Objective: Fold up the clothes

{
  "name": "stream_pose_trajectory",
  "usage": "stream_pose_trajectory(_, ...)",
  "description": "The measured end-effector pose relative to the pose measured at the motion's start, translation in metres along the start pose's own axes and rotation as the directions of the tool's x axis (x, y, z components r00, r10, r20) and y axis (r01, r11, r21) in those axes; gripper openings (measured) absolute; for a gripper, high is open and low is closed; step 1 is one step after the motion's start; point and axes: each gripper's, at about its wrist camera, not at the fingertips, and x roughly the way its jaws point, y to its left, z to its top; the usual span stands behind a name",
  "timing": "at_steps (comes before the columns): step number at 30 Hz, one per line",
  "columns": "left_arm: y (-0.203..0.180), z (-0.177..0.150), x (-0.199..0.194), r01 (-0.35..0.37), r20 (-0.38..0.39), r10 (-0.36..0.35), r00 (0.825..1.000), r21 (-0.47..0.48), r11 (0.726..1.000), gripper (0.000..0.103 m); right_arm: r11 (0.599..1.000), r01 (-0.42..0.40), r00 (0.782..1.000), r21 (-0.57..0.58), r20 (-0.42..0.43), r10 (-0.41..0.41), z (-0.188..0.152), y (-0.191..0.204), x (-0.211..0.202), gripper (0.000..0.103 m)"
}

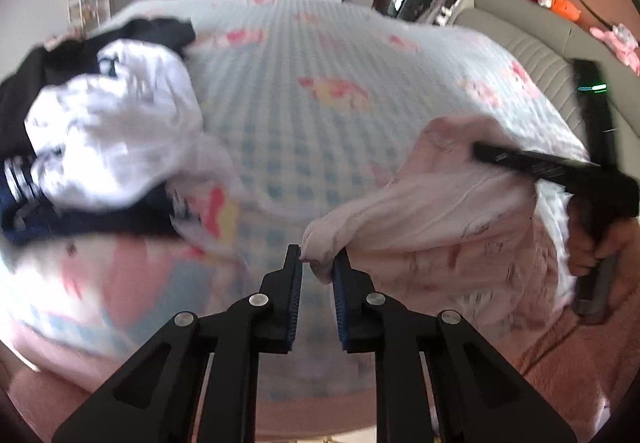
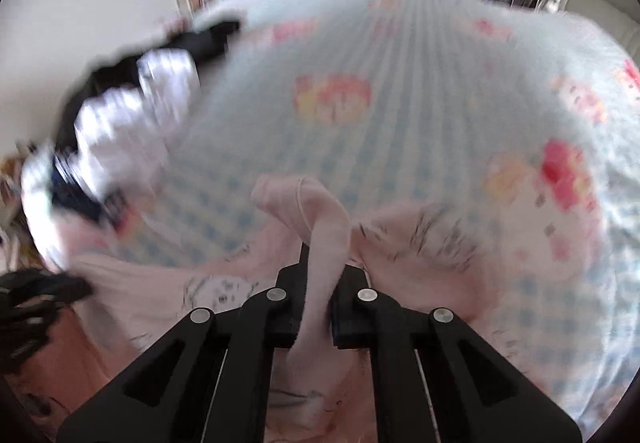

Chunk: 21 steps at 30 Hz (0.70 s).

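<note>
Pinching bunched corners, the left gripper (image 1: 317,263) and right gripper (image 2: 322,283) were each closed on the pink garment (image 1: 452,211), limp above the bed (image 1: 300,83); edges seemed best. Farther off lay a clothes pile (image 1: 100,131).

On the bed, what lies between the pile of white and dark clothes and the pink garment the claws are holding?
Only bare checked bedspread separates the pile from the pink garment; the left wrist view shows it best.
</note>
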Motion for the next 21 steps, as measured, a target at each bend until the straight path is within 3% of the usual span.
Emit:
stream_pose_trajectory(3,-0.012,0.019,-0.020,-0.071,0.107,0.065,0.992,0.055,0.996,0.016,1.000,-0.029,0.988,0.008,0.150,0.028,0.019,-0.005,-0.054,0.004)
stream_pose_trajectory(6,-0.024,0.034,-0.038,-0.133,0.199,0.109,0.974,0.109,0.985,0.016,0.996,-0.088,0.949,0.009,0.305,0.081,0.027,-0.006,-0.108,0.004)
stream_pose_trajectory(9,-0.039,0.023,-0.047,-0.100,0.177,0.063,0.982,0.210,0.973,0.019,0.990,-0.133,0.904,0.040,0.415,0.105,0.006,-0.011,-0.144,0.005)
stream_pose_trajectory(10,-0.041,0.017,-0.045,-0.082,0.147,0.047,0.988,0.237,0.968,0.019,0.992,-0.108,0.909,0.058,0.409,0.075,-0.012,-0.014,-0.146,0.005)
stream_pose_trajectory(12,-0.042,-0.006,-0.022,-0.019,0.015,0.015,1.000,0.269,0.963,0.019,0.994,-0.062,0.943,0.087,0.333,0.029,-0.038,-0.020,-0.130,0.005)
stream_pose_trajectory(13,-0.040,-0.018,-0.010,0.003,-0.056,0.013,0.998,0.272,0.962,0.019,0.993,-0.023,0.970,0.120,0.243,-0.007,-0.055,-0.028,-0.112,0.005)
stream_pose_trajectory(15,-0.032,-0.041,0.016,0.003,-0.203,0.047,0.978,0.240,0.971,0.019,0.983,0.063,0.996,0.172,0.055,-0.074,-0.088,-0.044,-0.075,0.006)
stream_pose_trajectory(16,-0.026,-0.049,0.024,-0.010,-0.252,0.066,0.966,0.215,0.977,0.019,0.975,0.109,0.994,0.193,-0.041,-0.103,-0.104,-0.052,-0.056,0.010)
stream_pose_trajectory(17,-0.019,-0.053,0.025,-0.017,-0.275,0.068,0.959,0.185,0.983,0.019,0.969,0.110,0.993,0.222,-0.065,-0.098,-0.114,-0.058,-0.054,0.014)
stream_pose_trajectory(19,-0.008,-0.048,0.015,0.014,-0.253,0.015,0.967,0.111,0.994,0.019,0.953,0.114,0.990,0.279,-0.112,-0.086,-0.133,-0.070,-0.050,0.019)
stream_pose_trajectory(21,0.004,-0.036,0.002,0.066,-0.209,-0.061,0.976,0.021,0.998,0.023,0.950,0.106,0.993,0.295,-0.077,-0.087,-0.130,-0.069,-0.063,0.029)
